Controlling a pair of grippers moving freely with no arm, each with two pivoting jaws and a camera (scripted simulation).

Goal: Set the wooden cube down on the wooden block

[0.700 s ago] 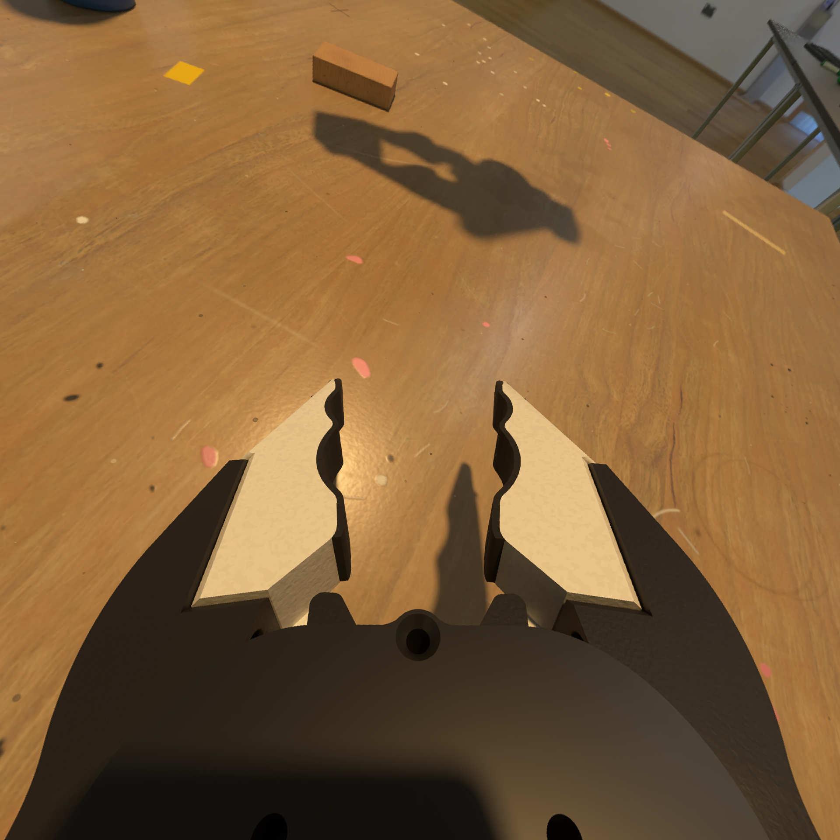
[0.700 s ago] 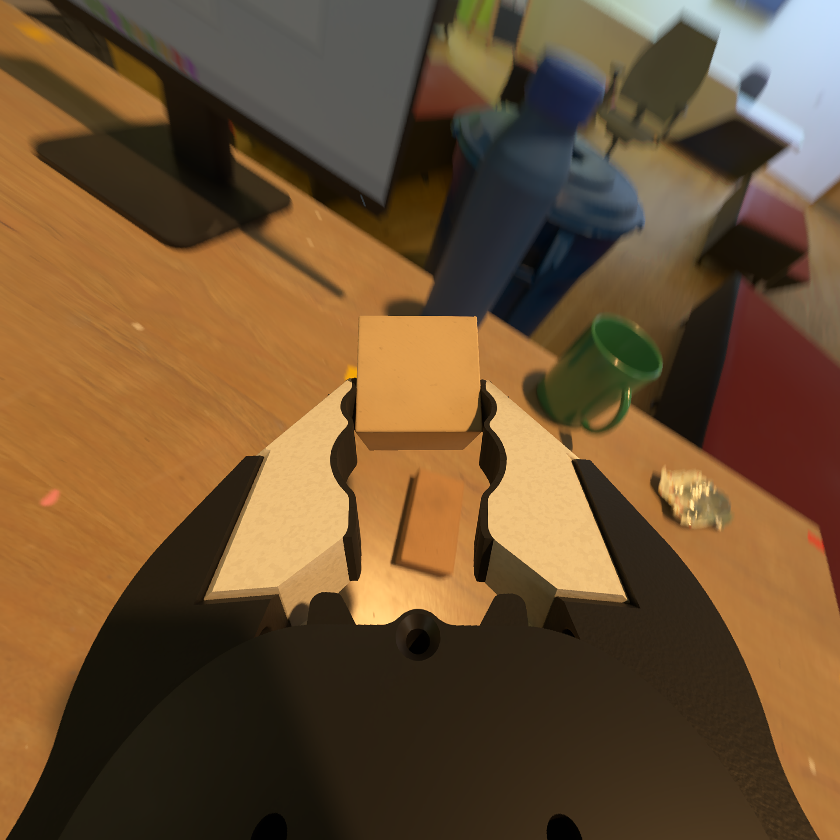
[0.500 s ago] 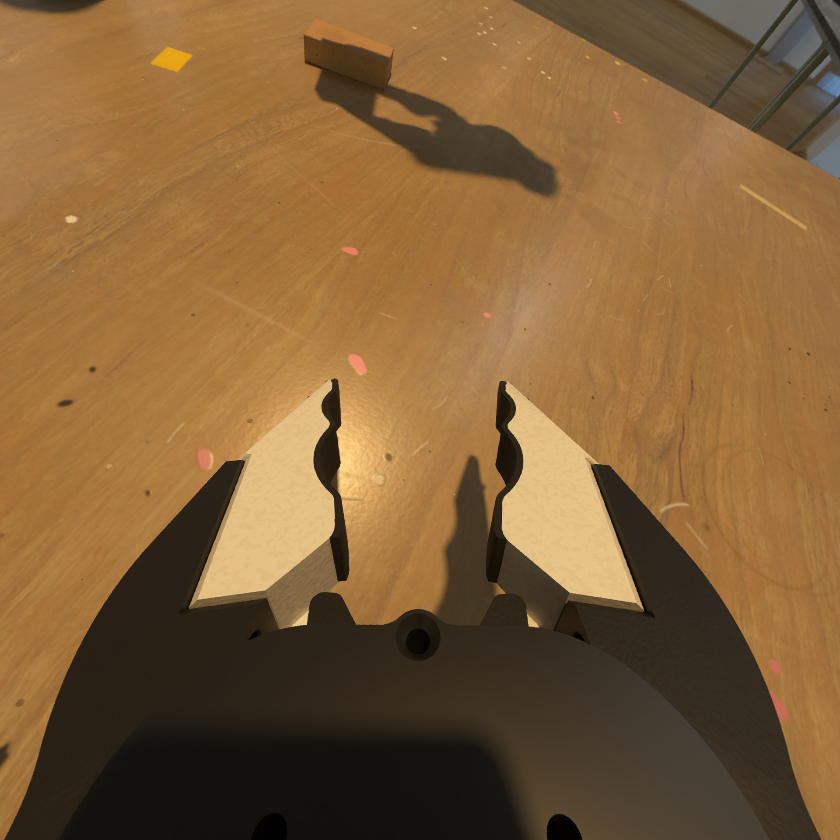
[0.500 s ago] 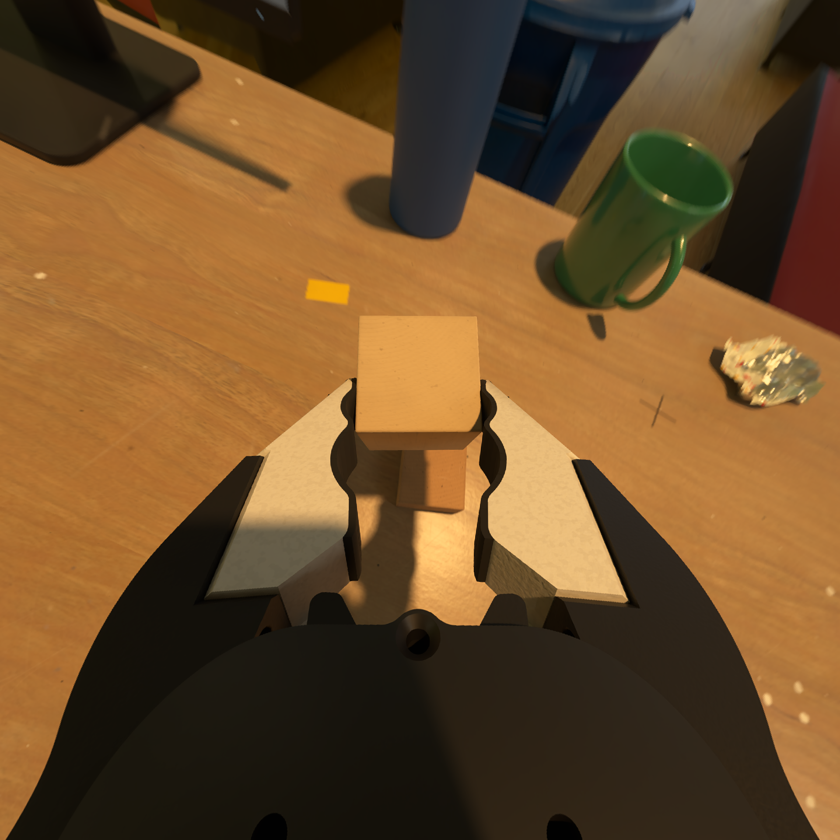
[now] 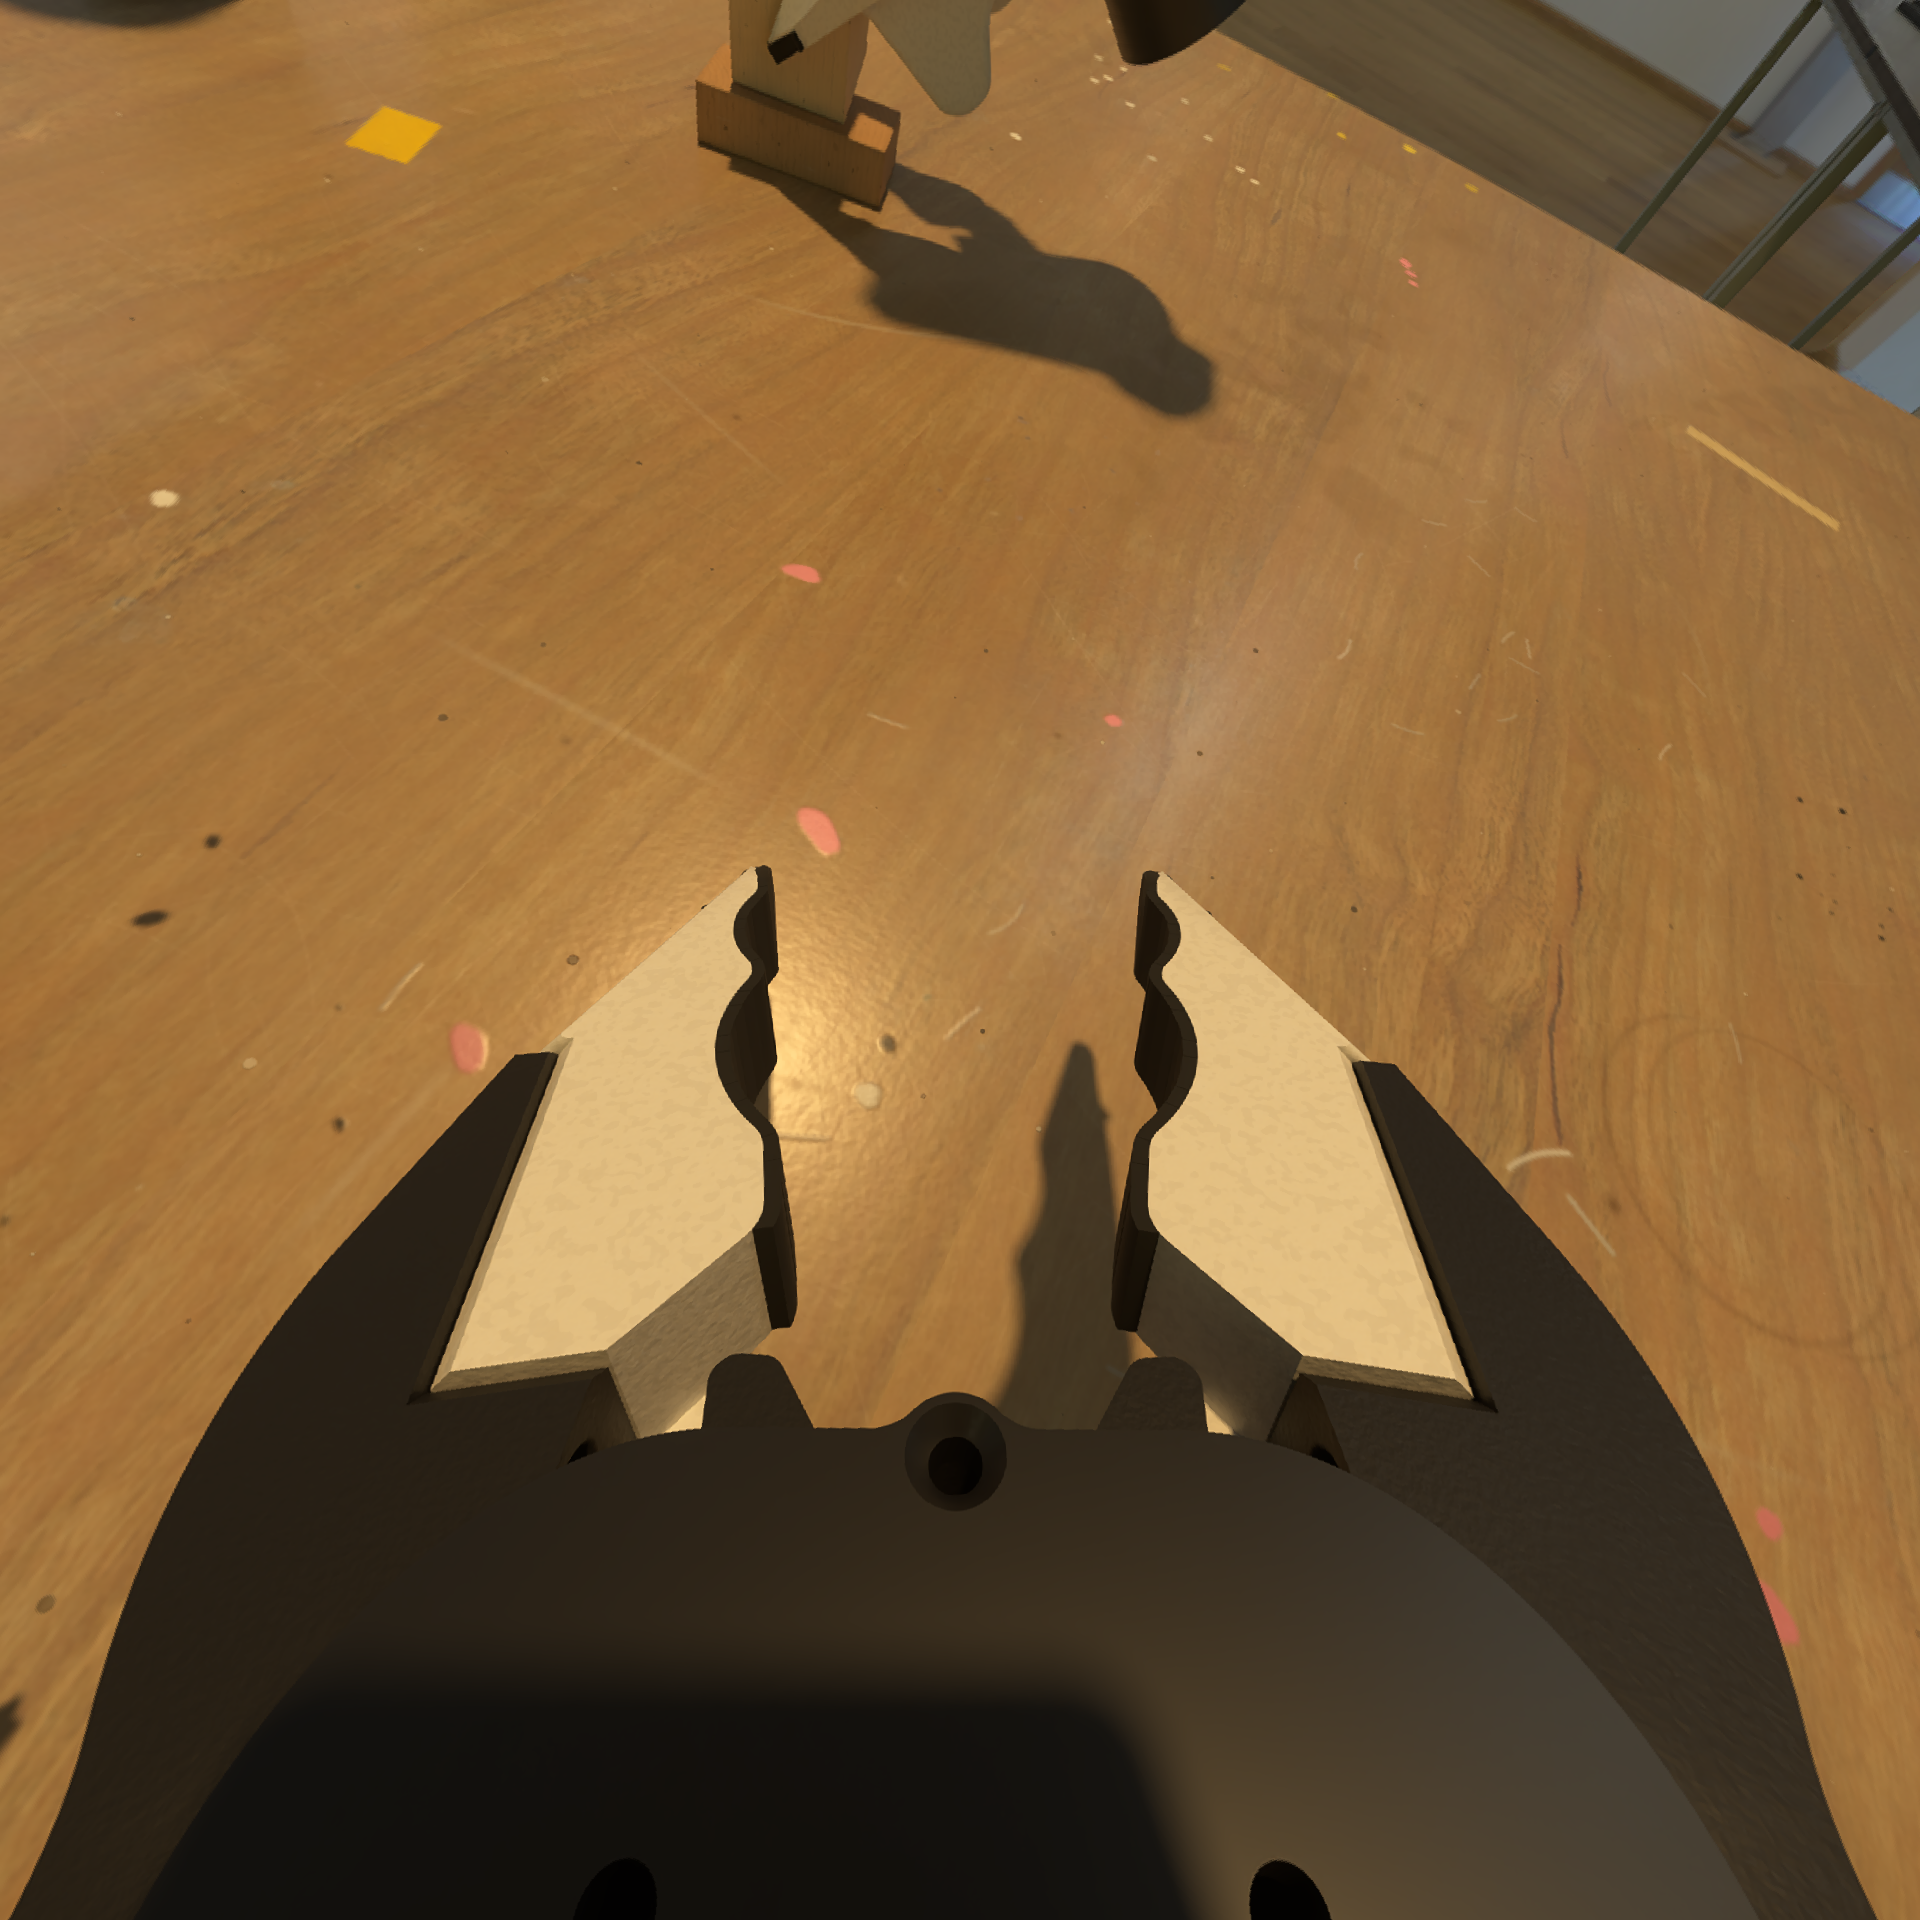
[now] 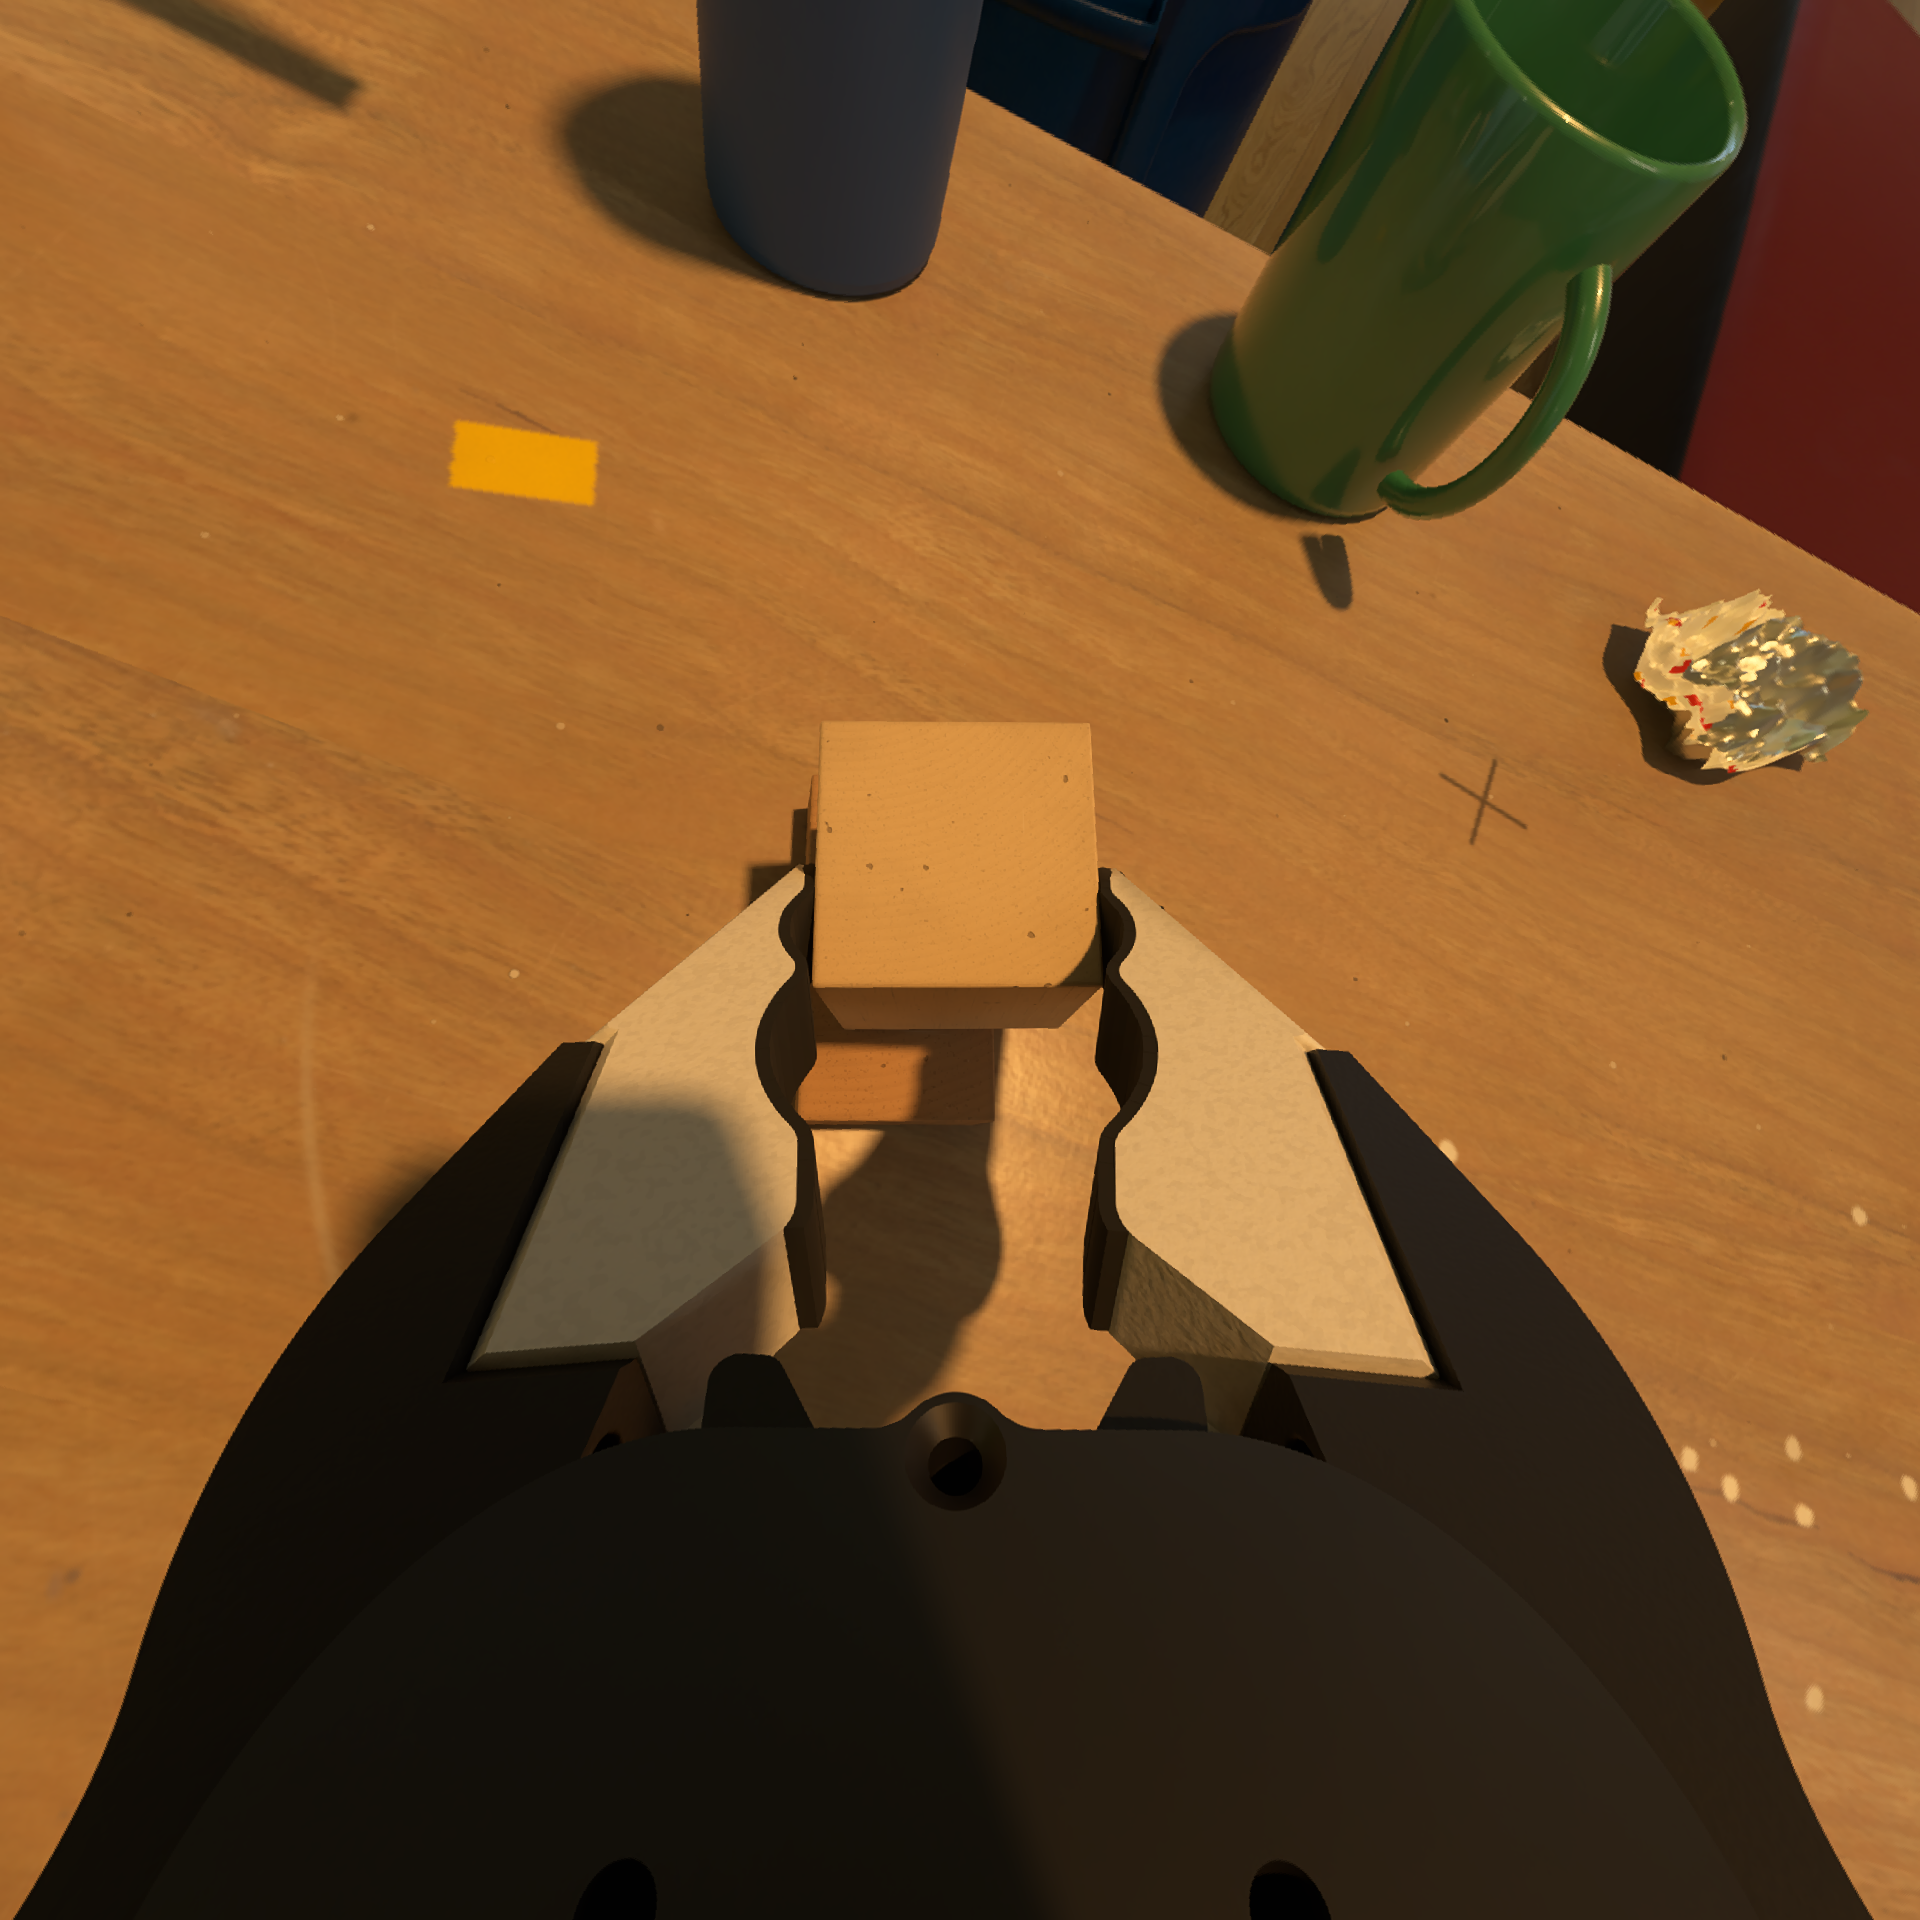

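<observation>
In the right wrist view my right gripper (image 6: 951, 883) is shut on the light wooden cube (image 6: 954, 852), gripped at its two sides. The darker wooden block (image 6: 894, 1081) lies flat on the table directly under the cube, mostly hidden by it. In the left wrist view the cube (image 5: 831, 83) stands on or just over the middle of the block (image 5: 790, 140) at the top edge, with the right gripper's fingers (image 5: 935, 52) around it. I cannot tell if a gap is left. My left gripper (image 5: 954, 883) is open and empty, low over the table.
A green mug (image 6: 1455, 260) and a dark blue cylinder (image 6: 831, 145) stand beyond the block near the table's far edge. A crumpled foil ball (image 6: 1745, 686) lies to the right. A yellow tape patch (image 6: 525, 464) is on the wooden table (image 6: 312, 727).
My right gripper has come down with the cube, from above the block to right over it. It now shows in the left wrist view. The left gripper has barely moved.
</observation>
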